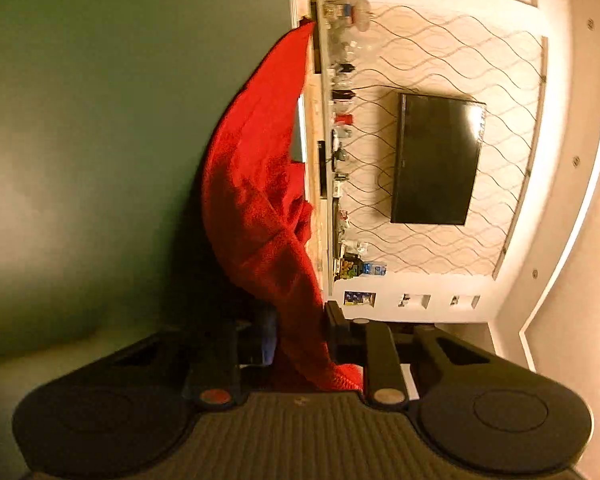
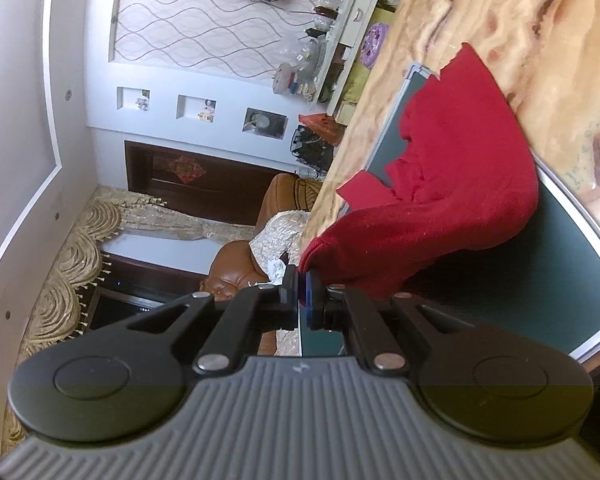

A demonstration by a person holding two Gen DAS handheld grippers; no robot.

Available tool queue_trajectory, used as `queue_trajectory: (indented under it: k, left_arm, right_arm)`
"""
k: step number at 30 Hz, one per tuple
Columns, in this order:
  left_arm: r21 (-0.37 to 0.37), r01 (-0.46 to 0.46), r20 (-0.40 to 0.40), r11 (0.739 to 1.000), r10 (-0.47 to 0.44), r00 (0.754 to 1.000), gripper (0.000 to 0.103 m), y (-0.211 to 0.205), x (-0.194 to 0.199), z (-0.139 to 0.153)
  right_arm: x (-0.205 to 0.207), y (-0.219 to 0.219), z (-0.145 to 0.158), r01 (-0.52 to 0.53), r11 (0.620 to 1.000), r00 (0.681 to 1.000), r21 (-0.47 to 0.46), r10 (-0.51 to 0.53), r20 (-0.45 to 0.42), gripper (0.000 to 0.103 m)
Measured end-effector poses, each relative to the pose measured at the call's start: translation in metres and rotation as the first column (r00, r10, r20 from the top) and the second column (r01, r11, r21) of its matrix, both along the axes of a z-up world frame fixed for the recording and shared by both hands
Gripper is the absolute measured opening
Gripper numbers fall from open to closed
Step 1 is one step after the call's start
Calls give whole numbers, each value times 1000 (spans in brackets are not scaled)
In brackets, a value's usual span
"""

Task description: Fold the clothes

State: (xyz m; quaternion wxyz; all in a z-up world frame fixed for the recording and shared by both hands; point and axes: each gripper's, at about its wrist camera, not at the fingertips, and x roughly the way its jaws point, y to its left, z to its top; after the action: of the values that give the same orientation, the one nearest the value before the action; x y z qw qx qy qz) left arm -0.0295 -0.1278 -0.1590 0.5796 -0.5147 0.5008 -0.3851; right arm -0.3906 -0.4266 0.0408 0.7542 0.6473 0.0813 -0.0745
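Here, the right claw [image 2: 303,294] pinches a red garment [image 2: 440,208] over the green surface [image 2: 572,280]; left claw [image 1: 300,340] straddles the cloth, grip unclear.

Red knit garment [image 2: 452,204] — fuzzy, rumpled, partly lifted off a dark green mat; apparently a sweater — one edge raised.

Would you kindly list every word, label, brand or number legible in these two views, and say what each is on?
None can be read.
Bottles and packets on the shelf: labels too small and blurred.
Framed pictures in the wall niches: no legible text.
TV: no brand readable.
Small mark on the right gripper body: too small to make out.
Red garment: no tag or print visible.
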Motion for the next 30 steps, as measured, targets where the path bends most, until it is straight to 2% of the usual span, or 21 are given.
queue_trajectory:
  k: [1,6,11,14,20,26,27,28,30]
  left_arm:
    - [1,2,8,1000,-2,1000,38,6,0,3]
    - [7,-1,-5,1000,1,1000,44,16,-4,5]
    - [-4,-3,-26,1000,3,1000,44,11,-5,2]
    - [-44,-32,-17,999,32,999,44,17,-8,6]
    - [-64,-81,-13,995,80,997,44,24,2,7]
    - [-25,-39,-5,999,39,999,44,10,8,6]
    - [-13,-30,-7,999,29,1000,38,8,7,5]
    - [-2,-19,-8,1000,19,1000,23,8,6,3]
    - [35,7,-2,999,-7,1000,10,3,6,4]
  right_arm:
    - [-1,0,-2,4,1000,1000,5,-4,-2,6]
    - [-2,1,-6,3,1000,1000,14,-3,-1,6]
    - [-1,3,-3,-4,1000,1000,6,4,1,6]
    - [-2,2,-6,-1,1000,1000,11,1,-2,6]
    - [-2,1,-14,4,1000,1000,23,-3,-10,6]
    - [-2,1,-20,11,999,1000,36,-11,-19,6]
    - [-2,1,-21,14,999,1000,36,-13,-21,6]
    - [-3,1,-21,18,999,1000,36,-17,-23,6]
    - [-5,1,-23,28,999,999,34,-27,-28,6]
